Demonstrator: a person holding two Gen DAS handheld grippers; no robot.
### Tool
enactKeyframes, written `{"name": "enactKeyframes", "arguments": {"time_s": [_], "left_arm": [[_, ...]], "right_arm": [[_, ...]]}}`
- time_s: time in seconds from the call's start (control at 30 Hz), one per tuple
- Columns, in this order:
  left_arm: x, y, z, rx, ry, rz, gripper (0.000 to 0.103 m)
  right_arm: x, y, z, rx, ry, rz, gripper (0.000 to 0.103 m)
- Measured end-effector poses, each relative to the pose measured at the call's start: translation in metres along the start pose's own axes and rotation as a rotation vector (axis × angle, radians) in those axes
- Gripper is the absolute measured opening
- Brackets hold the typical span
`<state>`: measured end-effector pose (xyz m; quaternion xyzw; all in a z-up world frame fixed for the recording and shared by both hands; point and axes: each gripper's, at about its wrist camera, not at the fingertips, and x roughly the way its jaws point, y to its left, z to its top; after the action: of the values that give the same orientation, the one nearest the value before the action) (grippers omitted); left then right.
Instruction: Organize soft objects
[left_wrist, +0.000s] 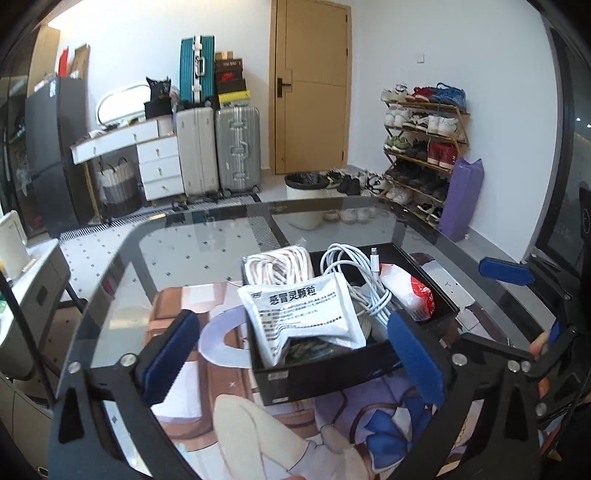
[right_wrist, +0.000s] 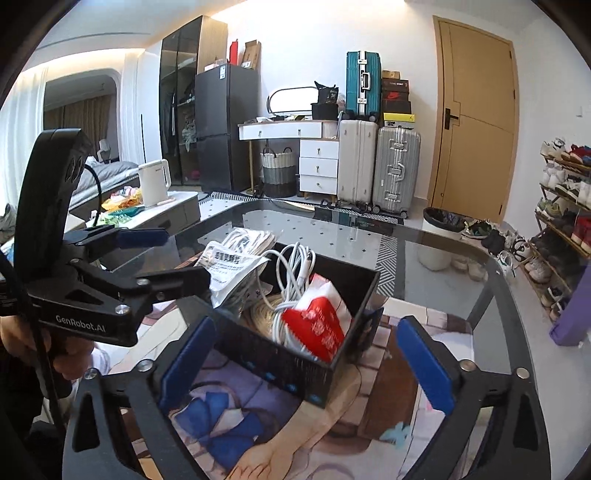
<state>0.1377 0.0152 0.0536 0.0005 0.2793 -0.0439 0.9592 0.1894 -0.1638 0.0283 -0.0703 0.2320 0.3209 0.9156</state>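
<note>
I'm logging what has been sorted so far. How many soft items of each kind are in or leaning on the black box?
Silver medicine pouch: 1
White cable bundle, loose: 1
Bagged white cable bundle, leaning at the black box far edge: 1
Red-and-white packet: 1
Total: 4

Black box (left_wrist: 332, 373); white cable (left_wrist: 354, 273); silver-grey packet (left_wrist: 303, 314); red-white pouch (right_wrist: 317, 325); blue gripper pads (left_wrist: 415, 350).

Door: wooden door (left_wrist: 312, 85), shut
Luggage: teal suitcase (left_wrist: 197, 70) atop white suitcase (left_wrist: 195, 151), beside silver suitcase (left_wrist: 237, 147)
Shoes: shoe rack (left_wrist: 424, 147), full
Bin: trash bin (left_wrist: 304, 199) near door
Counter: white kettle (right_wrist: 153, 181)
</note>
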Motion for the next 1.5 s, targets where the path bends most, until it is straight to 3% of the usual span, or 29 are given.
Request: {"name": "enactKeyframes", "arguments": {"time_s": [0.47, 0.9, 1.5], "left_arm": [[-0.022, 0.004, -0.031, 0.004, -0.051, 0.045, 0.103], [-0.015, -0.003, -0.040, 0.036, -0.072, 0.052, 0.103], [-0.026, 0.018, -0.048, -0.078, -0.116, 0.080, 0.103]], "right_arm": [[-0.029, 0.011, -0.016, 0.046, -0.119, 0.030, 0.102], [-0.029, 0.009, -0.025, 0.057, -0.137, 0.031, 0.102], [-0.037, 0.017, -0.029, 0.008, -0.187, 0.014, 0.102]]}}
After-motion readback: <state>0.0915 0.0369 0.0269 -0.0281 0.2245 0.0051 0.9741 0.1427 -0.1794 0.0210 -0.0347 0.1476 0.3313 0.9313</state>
